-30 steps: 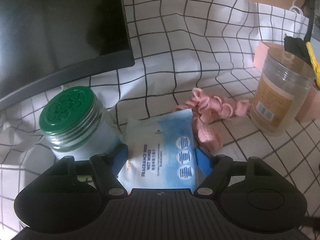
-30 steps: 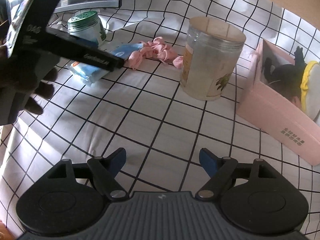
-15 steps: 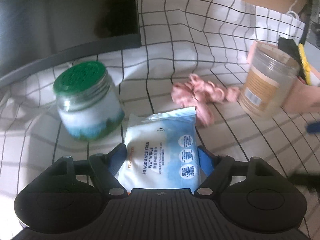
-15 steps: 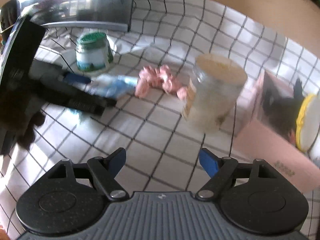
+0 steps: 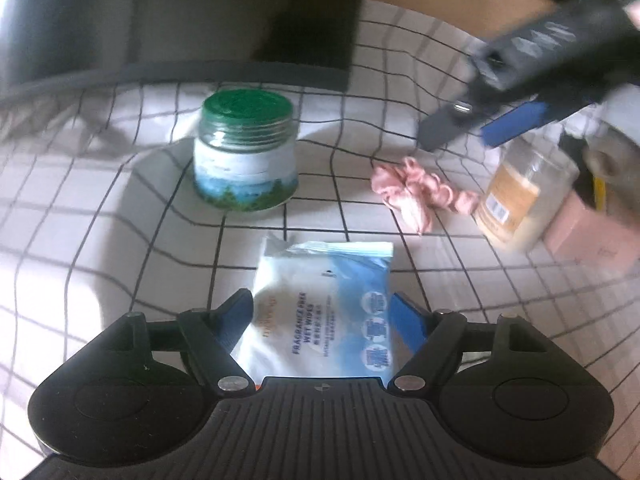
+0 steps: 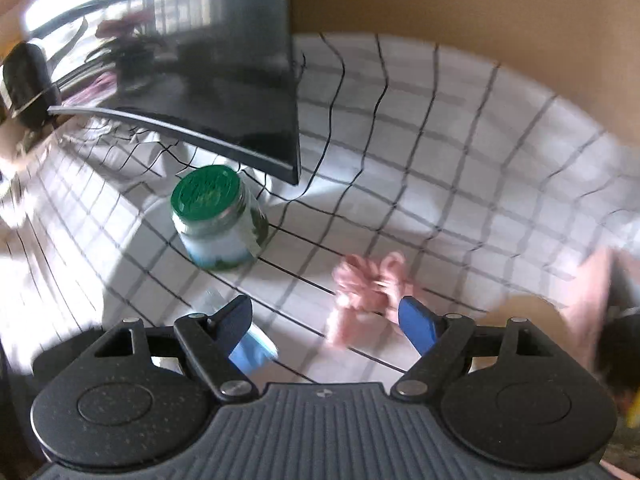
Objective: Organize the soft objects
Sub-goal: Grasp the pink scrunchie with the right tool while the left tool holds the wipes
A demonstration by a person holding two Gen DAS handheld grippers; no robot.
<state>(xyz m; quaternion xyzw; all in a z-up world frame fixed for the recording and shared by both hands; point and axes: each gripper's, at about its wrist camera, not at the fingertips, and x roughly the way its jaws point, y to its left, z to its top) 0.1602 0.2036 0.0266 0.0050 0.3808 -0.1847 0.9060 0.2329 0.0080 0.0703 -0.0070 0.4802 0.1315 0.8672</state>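
My left gripper (image 5: 322,312) has its fingers clamped on the wet wipes pack (image 5: 320,304), lifted off the table (image 5: 120,248). The foil is slick and limp, so I think it could slide out or sag if I swing fast.

My right gripper (image 6: 324,318) hangs with fingers spread and empty above the pink scrunchie (image 6: 366,284), which lies crumpled mid-table between the green-lidded jar (image 6: 218,224) and the clear canister (image 5: 524,200). Closing off-centre there could pinch the checked cloth (image 6: 460,168) with it, or nudge the canister just beside it.
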